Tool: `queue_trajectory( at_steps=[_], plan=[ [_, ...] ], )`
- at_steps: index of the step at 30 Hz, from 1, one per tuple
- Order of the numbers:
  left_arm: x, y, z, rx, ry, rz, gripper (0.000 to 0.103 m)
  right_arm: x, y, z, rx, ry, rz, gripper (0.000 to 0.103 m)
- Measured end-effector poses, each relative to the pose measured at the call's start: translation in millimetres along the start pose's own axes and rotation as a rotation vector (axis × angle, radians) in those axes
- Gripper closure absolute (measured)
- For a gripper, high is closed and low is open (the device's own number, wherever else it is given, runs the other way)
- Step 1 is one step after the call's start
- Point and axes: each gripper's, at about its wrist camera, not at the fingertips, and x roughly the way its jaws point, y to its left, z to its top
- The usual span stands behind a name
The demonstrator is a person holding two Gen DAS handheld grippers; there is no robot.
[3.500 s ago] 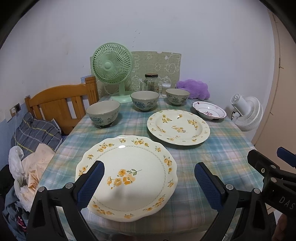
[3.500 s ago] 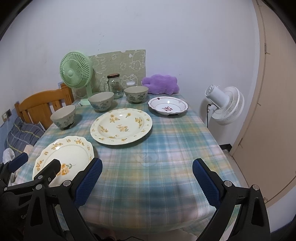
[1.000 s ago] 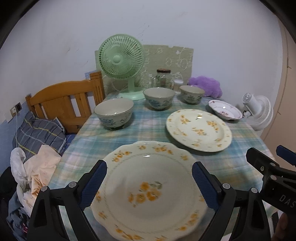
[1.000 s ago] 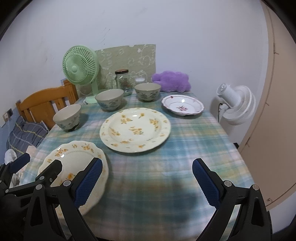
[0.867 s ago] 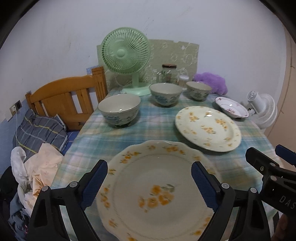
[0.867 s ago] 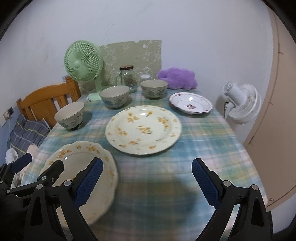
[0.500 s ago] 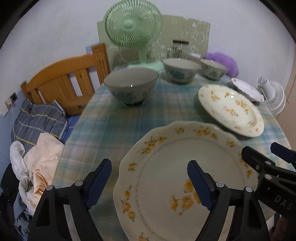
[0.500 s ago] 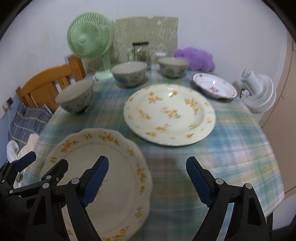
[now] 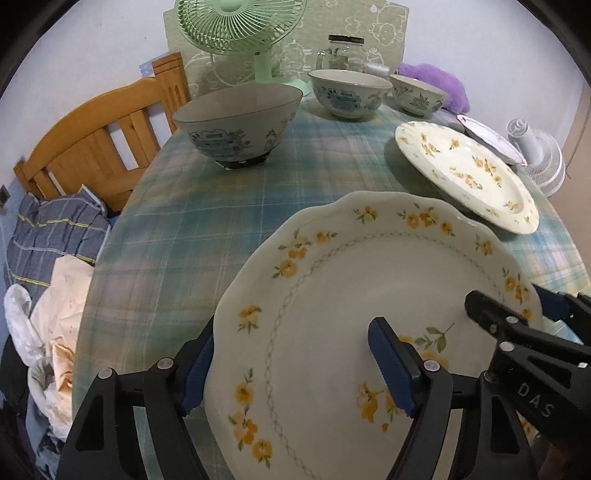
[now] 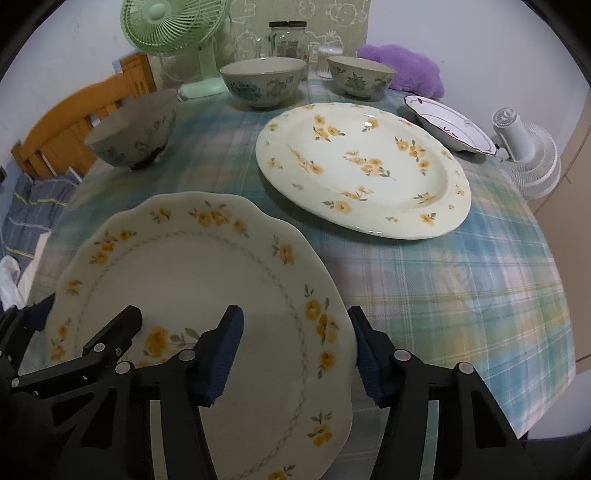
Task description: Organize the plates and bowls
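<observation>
A scalloped plate (image 9: 369,332) with yellow flowers is seen at the near edge of the desk (image 9: 207,221), straddled at opposite rims by two tools. At the plate's left rim the left tool (image 9: 295,363) is set with one blue pad outside the edge and the other over the plate's face; its jaws have just been closing, and whether the pads press the china cannot be told. At the plate's right rim the right tool (image 10: 295,354) is placed likewise, one pad above the plate's face and one outside the edge, its jaws also just closing, with contact not discernible.

Beyond the scalloped plate's left side a blue-patterned bowl (image 9: 238,122) is stood on the checked cloth, with a wooden chair (image 9: 99,147) and a heap of laundry (image 9: 48,258) further left. Behind the plate a green fan (image 9: 240,26), a second bowl (image 9: 349,92), a glass jar (image 9: 343,51) and a third bowl (image 9: 417,94) are lined up. To the plate's far right a round flowered plate (image 10: 364,166) is laid, followed by a white dish with red trim (image 10: 448,123), a purple cushion (image 10: 406,70) and a white fan (image 10: 528,158).
</observation>
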Motion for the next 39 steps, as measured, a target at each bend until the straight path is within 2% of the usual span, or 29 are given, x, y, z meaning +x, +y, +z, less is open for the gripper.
queue_trajectory(
  at_steps=[6,13,20,29,39],
  plan=[
    [7,6,9,0.013,0.039,-0.084,0.024,5,1,5,0.018,0.020,-0.021,0.042],
    [6,10,14,0.022,0.068,-0.112,0.024,2,5,7,0.017,0.032,-0.049,0.042],
    [-9,2,29,0.047,0.051,-0.136,0.024,-18,-1,15,0.023,0.015,-0.078,0.043],
    [-16,-34,38,0.134,0.007,-0.150,0.023,-31,-40,21,0.127,-0.026,-0.092,0.043],
    [-16,-95,46,0.119,0.003,-0.126,0.022,-35,-100,20,0.138,-0.031,-0.054,0.043]
  ],
)
